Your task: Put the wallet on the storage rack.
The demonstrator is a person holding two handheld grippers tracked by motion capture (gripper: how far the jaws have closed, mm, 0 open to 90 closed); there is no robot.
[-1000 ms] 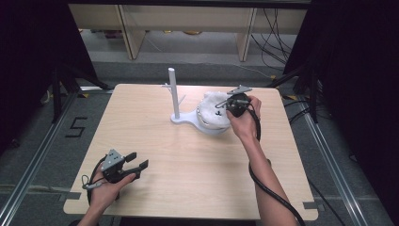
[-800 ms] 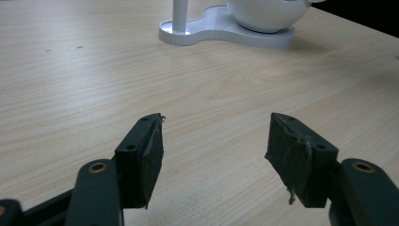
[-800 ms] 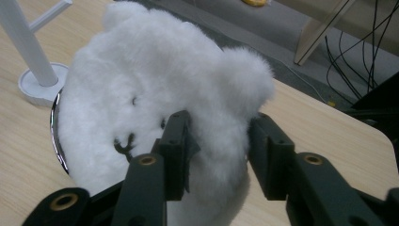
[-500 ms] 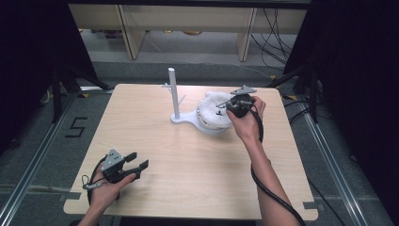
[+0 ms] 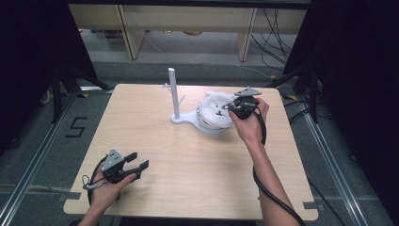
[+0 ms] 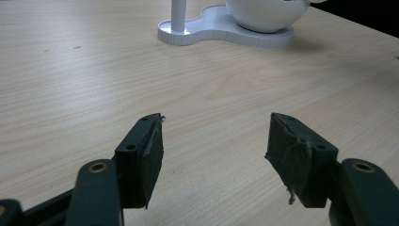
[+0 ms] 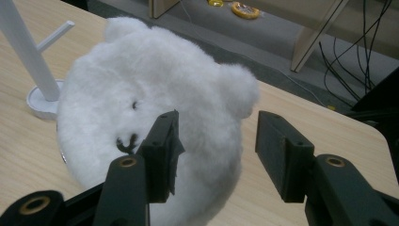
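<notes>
Where one plush bear [image 7: 155,99] sits — one stand [image 5: 175,94], two tools.

The table [image 5: 188,155] is evenly lit from above, its pale wood bright against very dark surroundings at both sides. Shadows are soft and short; a faint one lies by the white stand [image 6: 226,28] near the far edge. There is no strong glare. The high view is somewhat soft. In the gripper views the near black jaws look slightly blurred, and the white plush toy [image 7: 155,99] perhaps slightly overexposed.
</notes>
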